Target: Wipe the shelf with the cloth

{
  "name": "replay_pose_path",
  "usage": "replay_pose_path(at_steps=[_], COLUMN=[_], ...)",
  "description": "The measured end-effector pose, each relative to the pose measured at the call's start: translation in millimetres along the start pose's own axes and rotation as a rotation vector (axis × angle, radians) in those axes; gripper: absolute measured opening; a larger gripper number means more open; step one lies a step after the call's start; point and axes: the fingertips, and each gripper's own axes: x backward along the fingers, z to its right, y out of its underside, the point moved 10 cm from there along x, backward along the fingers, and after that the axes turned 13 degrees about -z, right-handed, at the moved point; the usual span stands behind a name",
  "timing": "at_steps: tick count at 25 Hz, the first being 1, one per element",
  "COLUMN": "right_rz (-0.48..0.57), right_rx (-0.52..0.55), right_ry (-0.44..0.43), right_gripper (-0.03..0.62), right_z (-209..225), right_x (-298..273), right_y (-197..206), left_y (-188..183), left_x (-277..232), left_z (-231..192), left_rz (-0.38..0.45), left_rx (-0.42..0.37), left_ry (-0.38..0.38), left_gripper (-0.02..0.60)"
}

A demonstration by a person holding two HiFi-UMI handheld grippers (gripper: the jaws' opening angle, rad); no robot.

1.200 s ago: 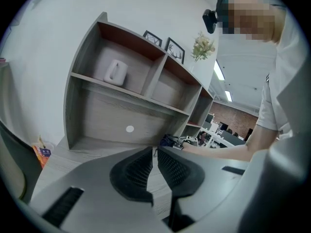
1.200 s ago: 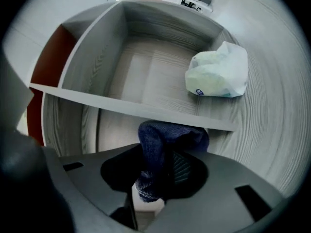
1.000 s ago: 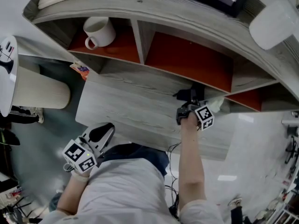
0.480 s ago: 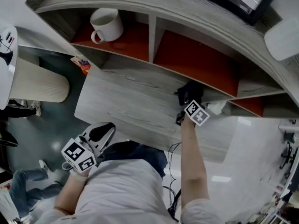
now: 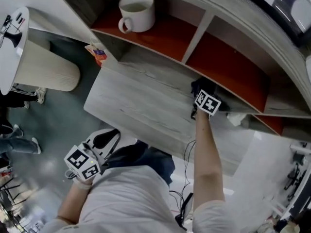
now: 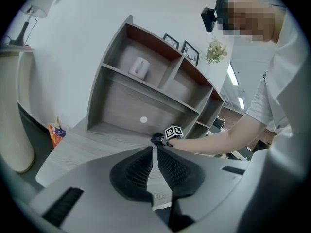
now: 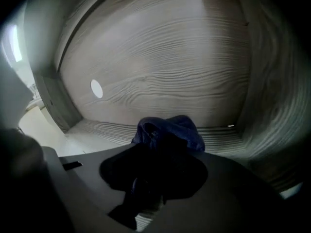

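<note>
Jaws of right hand-held gripper (image 7: 163, 152) have just been closing and now clamp a dark blue cloth (image 7: 170, 130), which bunches out past the tips. Cloth sits on the floor of the shelf's (image 5: 200, 29) bottom compartment, close to the grey back panel. From the head view, the right hand-held gripper reaches into that compartment at the desk's (image 5: 131, 106) far edge. Left hand-held gripper (image 6: 154, 152): jaws together, nothing between them, held off the desk's near edge beside the person's torso. White mug (image 5: 137, 11) stands in the upper left compartment. Small orange packet (image 5: 98, 54) lies at the desk's far left corner.
</note>
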Motion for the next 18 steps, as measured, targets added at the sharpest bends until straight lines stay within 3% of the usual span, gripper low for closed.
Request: replay_pose_path(at_steps=[12, 18], right_rz=[-0.086, -0.091], right_rx=[0.208, 0.228], right_ry=[-0.118, -0.158], right_gripper=[0.129, 0.124], right_z=[-122.8, -131.2], right_x=[-33.9, -31.6], right_y=[-15.0, -10.6], left_y=[23.0, 19.6], left_x=[30.7, 27.3], left_z=[-9.3, -4.3], left_rz=[0.040, 0.036], left_rx=[0.069, 0.056], left_ry=[-0.075, -0.065], left_gripper=[0.041, 0.041])
